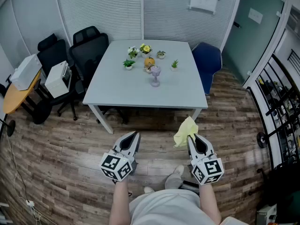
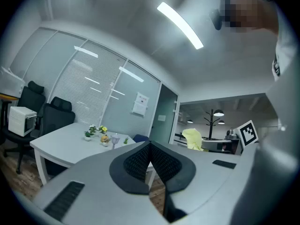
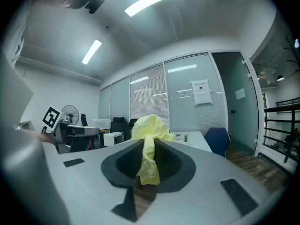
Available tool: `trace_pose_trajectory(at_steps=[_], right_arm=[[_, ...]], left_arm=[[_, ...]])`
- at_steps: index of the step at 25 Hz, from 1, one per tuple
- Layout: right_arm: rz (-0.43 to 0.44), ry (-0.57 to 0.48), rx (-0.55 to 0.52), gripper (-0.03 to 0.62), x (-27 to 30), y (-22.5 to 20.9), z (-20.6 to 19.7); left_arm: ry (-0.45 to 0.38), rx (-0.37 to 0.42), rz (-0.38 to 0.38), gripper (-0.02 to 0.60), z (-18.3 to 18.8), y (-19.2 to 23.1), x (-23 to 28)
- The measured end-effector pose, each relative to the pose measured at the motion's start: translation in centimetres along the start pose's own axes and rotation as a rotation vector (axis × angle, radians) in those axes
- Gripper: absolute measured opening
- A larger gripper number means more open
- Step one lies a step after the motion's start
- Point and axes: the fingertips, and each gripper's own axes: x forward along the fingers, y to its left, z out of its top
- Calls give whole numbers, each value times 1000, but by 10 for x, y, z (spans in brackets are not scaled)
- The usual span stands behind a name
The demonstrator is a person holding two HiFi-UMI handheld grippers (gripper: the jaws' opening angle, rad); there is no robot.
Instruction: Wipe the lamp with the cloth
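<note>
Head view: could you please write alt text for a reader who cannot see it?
A person holds two claws above a wooden floor: the right claw is shut on a yellow cloth, the left claw is shut and empty. Ahead stands a pale table with a small lilac lamp and little potted plants.

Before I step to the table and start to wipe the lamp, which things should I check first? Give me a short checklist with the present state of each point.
1. Cloth gripped: ok. The right gripper is shut on the yellow cloth.
2. Left gripper free: ok, shut with nothing in it.
3. Lamp upright on the table: ok.
4. Lamp within reach: not ok. Both grippers are over the floor, short of the table's near edge.
5. Room around the lamp: not ok. Small potted plants stand close behind it.
</note>
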Motion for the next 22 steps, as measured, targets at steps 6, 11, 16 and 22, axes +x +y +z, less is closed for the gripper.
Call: trace_pose_trajectory(at_steps=[6,11,16,22], right_arm=[[12,30,7,72,-1,-2,-7],[36,47,18,71,27,-9,-14],[44,56,76,72,68,-21,-24],[16,84,102,72,121,-59,-29]], left_arm=[[10,-24,25,2,-6,5,2],[51,-29,35,2,-18,20,19],[63,-60,-54,257,-28,37,54],[138,-3,-89,290,-34,70,122]])
